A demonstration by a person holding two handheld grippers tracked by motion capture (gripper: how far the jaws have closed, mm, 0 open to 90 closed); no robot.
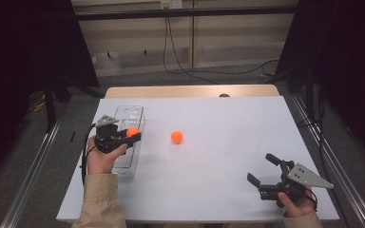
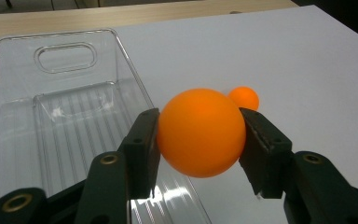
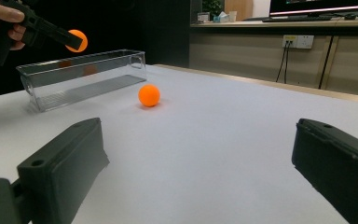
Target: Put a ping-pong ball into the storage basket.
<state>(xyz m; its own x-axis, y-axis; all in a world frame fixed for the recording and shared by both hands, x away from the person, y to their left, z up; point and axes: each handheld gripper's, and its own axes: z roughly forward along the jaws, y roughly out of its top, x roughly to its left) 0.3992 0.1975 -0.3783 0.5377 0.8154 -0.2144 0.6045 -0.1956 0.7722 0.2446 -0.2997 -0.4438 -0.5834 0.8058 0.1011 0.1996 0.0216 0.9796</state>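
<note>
At the left of the table we see the clear plastic bin [image 1: 134, 114], a long narrow tray with a ribbed floor and a handle slot in its far end, lying on the white table cover [image 1: 218, 161]. Our left gripper [image 1: 132, 134] hangs above the bin's right long wall, raised clear of it. Its jaws are clamped on an orange ball [image 1: 132, 131]; in the left gripper view that ball [image 2: 201, 132] sits squarely between the two black pads, one pressed to each side, with the bin [image 2: 60, 93] below and to the left.

Moving right, a second orange ball [image 1: 177, 137] rests on the cover, near the bin but apart from it. In the left gripper view it [image 2: 244, 97] peeks out just behind the held ball; in the right gripper view it [image 3: 149, 95] lies on the cover in front of the bin's [image 3: 81, 77] near end.

At the far right, near the table's front edge, our right gripper [image 1: 262, 168] hovers low over the cover with its jaws spread wide and nothing between them, well apart from both balls.
</note>
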